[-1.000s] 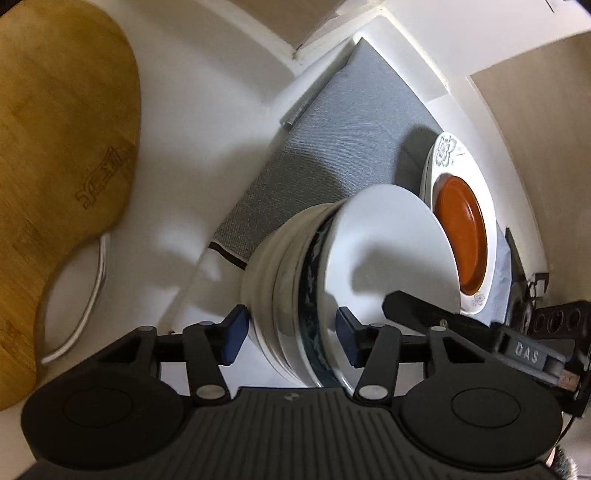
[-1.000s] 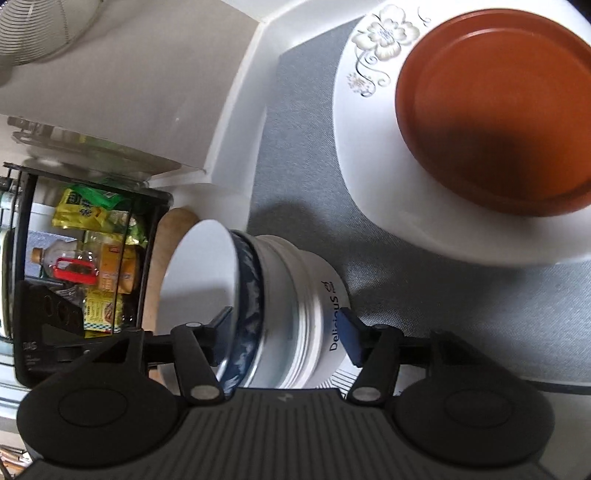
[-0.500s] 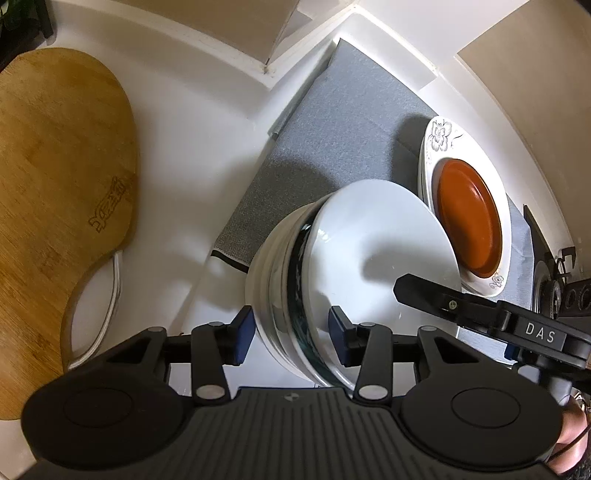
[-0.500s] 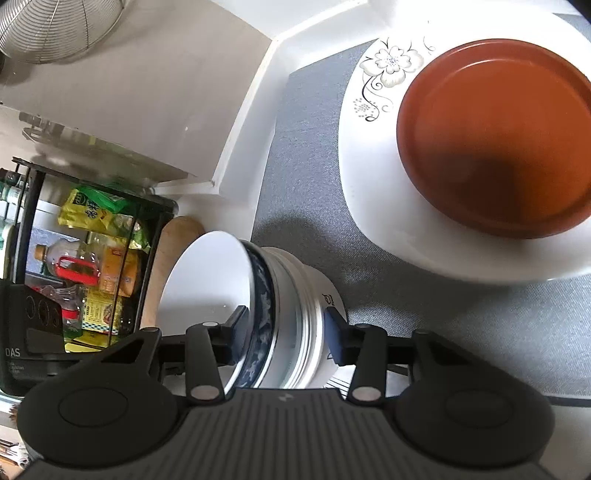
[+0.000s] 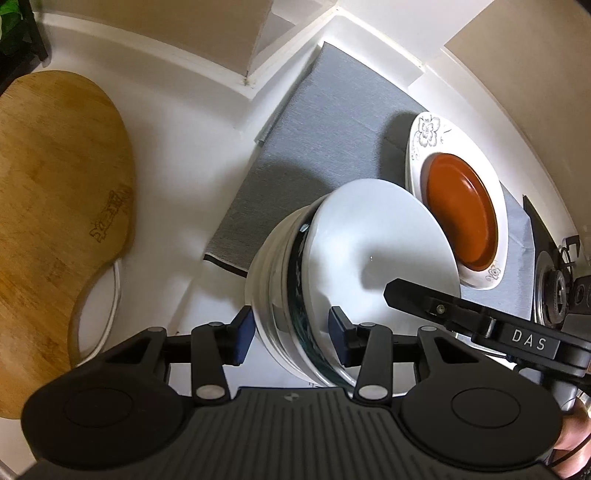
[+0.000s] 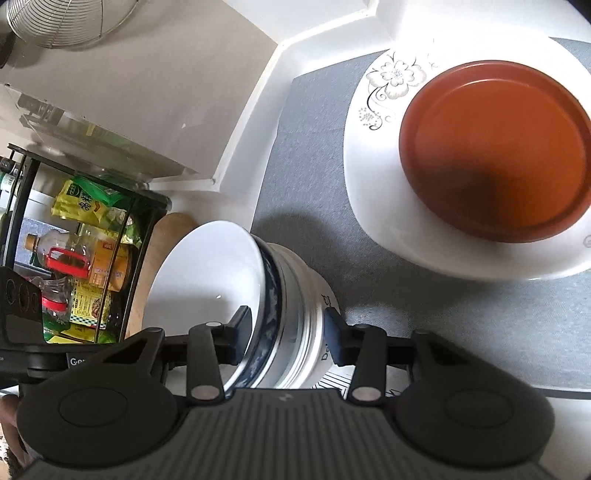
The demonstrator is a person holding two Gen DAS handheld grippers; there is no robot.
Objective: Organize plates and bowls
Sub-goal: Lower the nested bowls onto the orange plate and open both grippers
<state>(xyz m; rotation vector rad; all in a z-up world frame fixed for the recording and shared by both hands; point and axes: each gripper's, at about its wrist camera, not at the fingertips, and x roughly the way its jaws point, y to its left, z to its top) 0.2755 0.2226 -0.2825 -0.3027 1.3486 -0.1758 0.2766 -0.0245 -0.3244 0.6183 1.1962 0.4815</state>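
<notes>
A stack of nested bowls [image 5: 369,240], white with one blue-patterned bowl, hangs tilted on its side over the counter. My left gripper [image 5: 290,334] is shut on its rims, one pad inside the top bowl and one outside. My right gripper [image 6: 286,336] is shut on the same stack [image 6: 207,269] from the opposite side, and its finger shows in the left wrist view [image 5: 424,299]. On the grey mat [image 5: 325,129] lies a white flowered plate [image 5: 421,147] with a brown plate [image 5: 461,210] on top, both also in the right wrist view [image 6: 369,166], [image 6: 495,155].
A wooden cutting board [image 5: 55,184] lies on the white counter at the left. A black rack [image 6: 22,206] with bottles and packets stands beyond it. A stove burner [image 5: 554,280] sits at the far right. A wire strainer [image 6: 66,22] hangs on the wall.
Both pairs of jaws have narrowed onto the bowl stack, the right more than the left. The left wrist view has pulled back and up from the counter a little.
</notes>
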